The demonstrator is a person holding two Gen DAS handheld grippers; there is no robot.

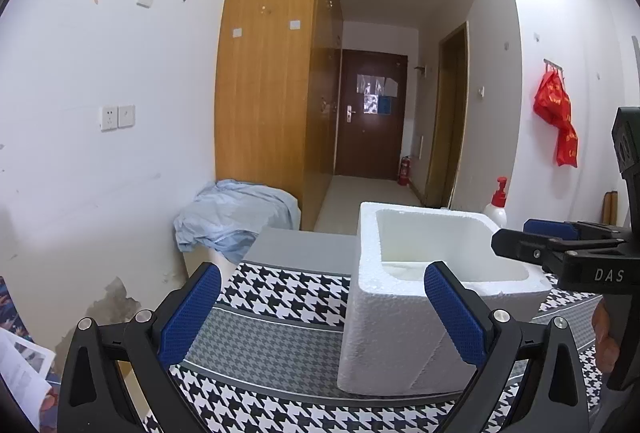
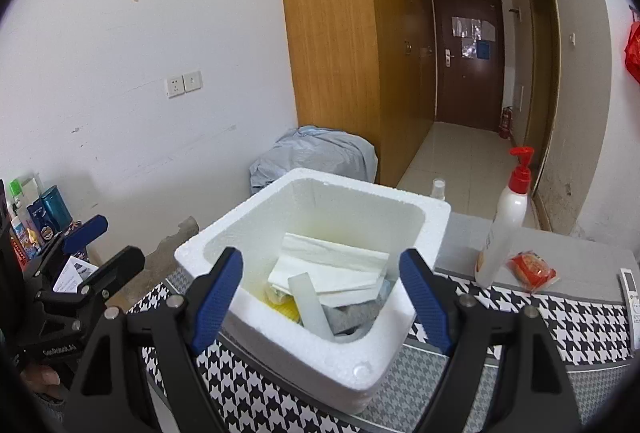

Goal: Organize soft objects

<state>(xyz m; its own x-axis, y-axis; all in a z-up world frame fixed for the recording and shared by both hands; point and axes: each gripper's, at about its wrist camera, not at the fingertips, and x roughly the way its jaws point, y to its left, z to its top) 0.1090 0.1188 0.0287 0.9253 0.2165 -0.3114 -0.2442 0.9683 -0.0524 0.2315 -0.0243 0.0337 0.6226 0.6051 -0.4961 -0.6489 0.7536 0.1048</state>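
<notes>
Foam box [image 2: 308, 273] sits on the houndstooth-cloth worktop [image 2: 560, 317], open side up, w/ soft stuff inside: folded white tissue [image 2: 332, 265] on top, grey cloth [image 2: 356, 313] toward the box's near corner, something yellow [image 2: 286, 307] low by the near wall, can't ID it. I've got the right gripper [image 2: 320, 301] spread wide above the box's near rim, holding nothing, prob placed there to look in or reach in. Left gripper [image 1: 320, 307] also wide open, empty, straddling the box's left front corner. Lotion pump bottle [image 2: 504, 229] and red packet [image 2: 532, 271] stand right of the box, apart from it; I'd judge the packet possibly next to go in.
</notes>
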